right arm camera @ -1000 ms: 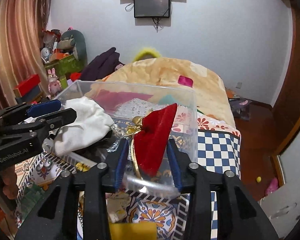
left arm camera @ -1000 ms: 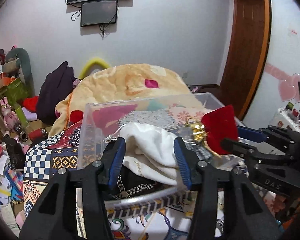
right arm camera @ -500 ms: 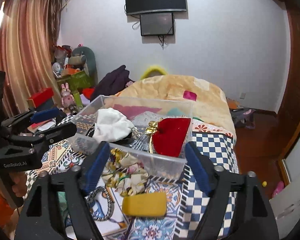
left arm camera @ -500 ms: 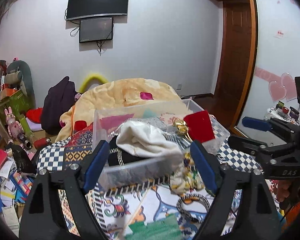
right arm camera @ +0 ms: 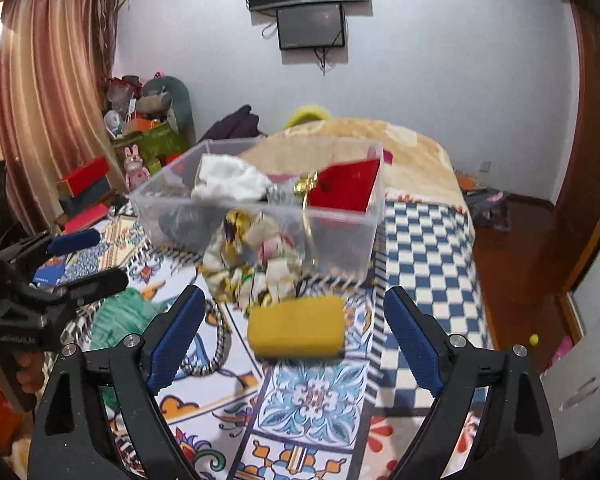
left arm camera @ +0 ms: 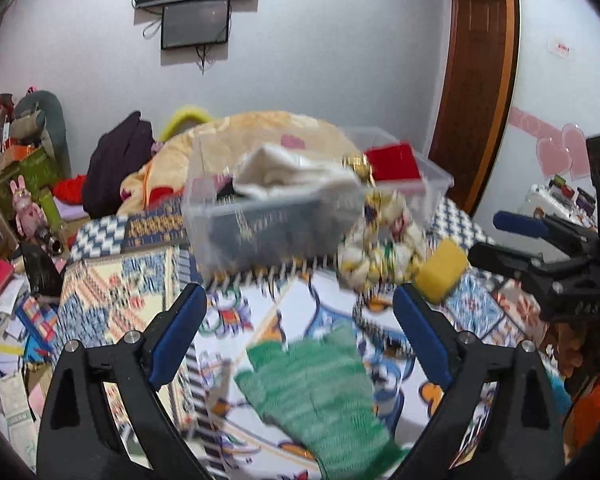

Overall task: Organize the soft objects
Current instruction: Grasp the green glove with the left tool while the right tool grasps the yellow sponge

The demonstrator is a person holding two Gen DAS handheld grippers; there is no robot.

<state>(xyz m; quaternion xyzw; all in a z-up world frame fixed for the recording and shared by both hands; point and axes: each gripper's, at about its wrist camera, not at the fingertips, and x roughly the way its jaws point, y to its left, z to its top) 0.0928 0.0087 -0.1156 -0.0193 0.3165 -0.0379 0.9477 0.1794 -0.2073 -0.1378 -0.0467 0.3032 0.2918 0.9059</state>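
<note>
A clear plastic bin [left arm camera: 436,184] [right arm camera: 260,220] stands on the patterned cloth and holds a white cloth [left arm camera: 292,176] [right arm camera: 230,180] and a red pouch [left arm camera: 394,162] [right arm camera: 346,190]. A floral scrunchie [left arm camera: 384,240] [right arm camera: 256,256], a yellow sponge [left arm camera: 440,270] [right arm camera: 296,328], a green knit cloth [left arm camera: 320,396] [right arm camera: 120,318] and a striped hairband [right arm camera: 216,344] lie in front of the bin. My left gripper [left arm camera: 298,336] is open and empty above the green cloth. My right gripper [right arm camera: 292,336] is open and empty around the sponge's level, back from it.
A bed with a peach blanket [right arm camera: 360,144] lies behind the bin. Toys and boxes [right arm camera: 140,128] pile up at the left wall. A wooden door [left arm camera: 476,80] is at the right. Books [left arm camera: 4,280] lie on the floor left.
Both grippers let go of the white cloth and red pouch, opened wide and pulled back from the bin. The loose items in front of the bin came into view.
</note>
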